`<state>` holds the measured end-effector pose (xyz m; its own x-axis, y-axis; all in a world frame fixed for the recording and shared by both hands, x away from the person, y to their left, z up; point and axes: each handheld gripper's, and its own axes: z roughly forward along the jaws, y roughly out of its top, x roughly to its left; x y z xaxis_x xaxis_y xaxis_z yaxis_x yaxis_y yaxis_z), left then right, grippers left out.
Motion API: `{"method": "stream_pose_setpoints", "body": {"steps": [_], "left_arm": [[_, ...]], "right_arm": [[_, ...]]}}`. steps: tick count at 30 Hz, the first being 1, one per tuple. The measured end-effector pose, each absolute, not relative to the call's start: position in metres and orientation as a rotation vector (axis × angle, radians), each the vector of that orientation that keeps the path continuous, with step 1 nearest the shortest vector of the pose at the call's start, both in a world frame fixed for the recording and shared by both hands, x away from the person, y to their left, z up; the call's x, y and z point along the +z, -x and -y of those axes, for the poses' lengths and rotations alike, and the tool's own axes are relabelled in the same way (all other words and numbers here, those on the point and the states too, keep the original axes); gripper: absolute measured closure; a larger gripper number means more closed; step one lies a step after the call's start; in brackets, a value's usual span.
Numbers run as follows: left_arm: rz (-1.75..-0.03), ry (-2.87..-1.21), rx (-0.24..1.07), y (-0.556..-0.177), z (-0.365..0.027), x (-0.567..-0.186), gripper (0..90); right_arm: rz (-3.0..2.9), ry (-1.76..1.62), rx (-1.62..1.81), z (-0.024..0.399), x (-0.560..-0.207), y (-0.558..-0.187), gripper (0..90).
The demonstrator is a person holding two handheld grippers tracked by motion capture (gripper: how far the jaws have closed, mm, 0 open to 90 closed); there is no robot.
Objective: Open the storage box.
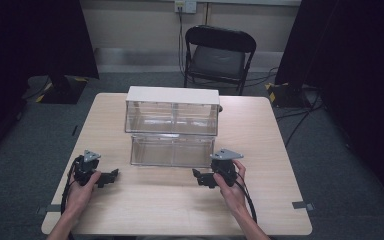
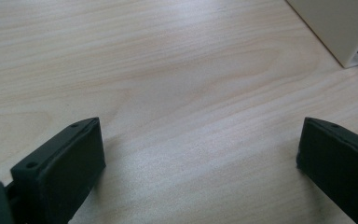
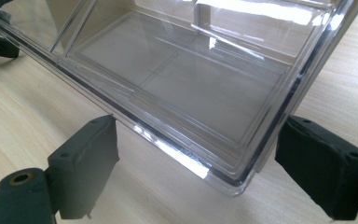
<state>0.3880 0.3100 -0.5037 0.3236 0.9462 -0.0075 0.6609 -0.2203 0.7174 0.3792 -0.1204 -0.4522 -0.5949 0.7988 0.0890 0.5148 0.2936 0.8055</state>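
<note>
Clear plastic makes up the drawer (image 1: 172, 150), which sits pulled out in front of the white-topped cabinet (image 1: 172, 110) near the middle of the wooden table (image 1: 260, 130). Its long axis runs left to right across the table, parallel to the cabinet front.

In the right gripper view, the drawer's near right corner (image 3: 235, 179) lies just ahead of the jaws and between them; they stand wide apart, gripping nothing, and whether either touches the plastic cannot be told. The right gripper (image 1: 199, 176) sits just off the drawer's front right corner and points left along its front.

The left gripper (image 1: 112, 175) rests off the drawer's front left corner, somewhat farther from it. Its jaws are also spread wide over bare wood, with only a corner of the cabinet (image 2: 340, 28) at the upper right. The right hand (image 1: 230, 187) looks the nearer one for a push or grip on the drawer.

Beyond the cabinet, a black folding chair (image 1: 219, 55) stands on grey carpet, with dark curtains at both sides.
</note>
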Motion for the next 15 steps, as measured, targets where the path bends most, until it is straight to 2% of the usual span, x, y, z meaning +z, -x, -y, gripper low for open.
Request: {"method": "stream_pose_setpoints", "body": {"steps": [15], "left_arm": [[-1.412,-1.968,0.589,-0.3880,-0.3100,-0.5037,0.3]], "right_arm": [[-2.221,-1.186,1.195,0.1193,-0.4486,-0.3757,12.9]]}}
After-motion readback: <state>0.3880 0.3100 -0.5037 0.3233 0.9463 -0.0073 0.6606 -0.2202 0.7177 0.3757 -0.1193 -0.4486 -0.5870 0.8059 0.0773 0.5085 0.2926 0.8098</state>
